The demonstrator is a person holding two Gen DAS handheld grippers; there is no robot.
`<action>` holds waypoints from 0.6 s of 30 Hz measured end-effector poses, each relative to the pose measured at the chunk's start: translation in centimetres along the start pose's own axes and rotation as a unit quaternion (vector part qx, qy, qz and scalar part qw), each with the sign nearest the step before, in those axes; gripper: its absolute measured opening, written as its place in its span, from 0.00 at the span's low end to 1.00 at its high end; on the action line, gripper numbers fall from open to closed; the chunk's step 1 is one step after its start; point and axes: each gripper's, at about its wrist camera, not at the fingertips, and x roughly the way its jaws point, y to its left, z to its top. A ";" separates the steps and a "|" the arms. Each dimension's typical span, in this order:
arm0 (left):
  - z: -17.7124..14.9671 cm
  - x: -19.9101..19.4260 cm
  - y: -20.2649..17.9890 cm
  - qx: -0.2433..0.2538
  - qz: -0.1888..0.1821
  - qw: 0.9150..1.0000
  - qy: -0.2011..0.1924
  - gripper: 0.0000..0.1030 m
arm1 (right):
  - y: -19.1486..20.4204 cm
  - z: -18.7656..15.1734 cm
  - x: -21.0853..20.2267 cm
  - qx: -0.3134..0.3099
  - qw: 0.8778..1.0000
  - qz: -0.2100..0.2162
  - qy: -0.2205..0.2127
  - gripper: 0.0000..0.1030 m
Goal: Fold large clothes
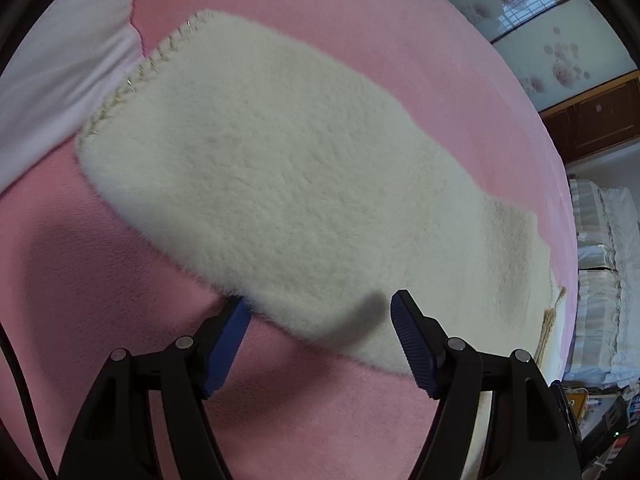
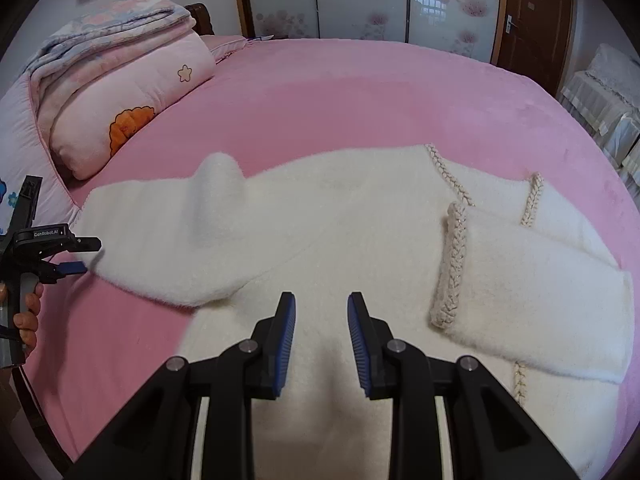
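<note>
Right wrist: sweater [image 2: 328,240] hem cut off below.

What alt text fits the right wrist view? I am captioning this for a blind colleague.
A fluffy white cardigan with braided trim lies spread on a pink bed, one sleeve already folded across it. The open right gripper hovers over its hem, the left gripper straddles the other sleeve's edge, and folded quilts sit behind.

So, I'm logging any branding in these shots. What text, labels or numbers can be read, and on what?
"GenRobot.AI": on the black body of the left tool, seen from the right wrist view.
Boxes at the room's edge in the left wrist view: any print is too small and blurred to read.
Nothing readable on the sweater, the quilts or the door.
</note>
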 end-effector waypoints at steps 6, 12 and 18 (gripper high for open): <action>0.1 0.5 -1.6 0.058 0.034 0.997 -0.031 0.18 | -0.9 -1.1 1.2 0.001 1.000 -0.021 0.022 0.26; -0.6 -0.7 -4.9 0.098 0.073 0.990 -0.072 0.13 | -2.7 -1.5 0.7 0.023 0.999 -0.041 0.021 0.26; -3.0 -4.6 -10.8 0.157 0.082 0.973 -0.151 0.13 | -4.3 -2.2 -0.4 0.041 0.998 -0.042 0.020 0.26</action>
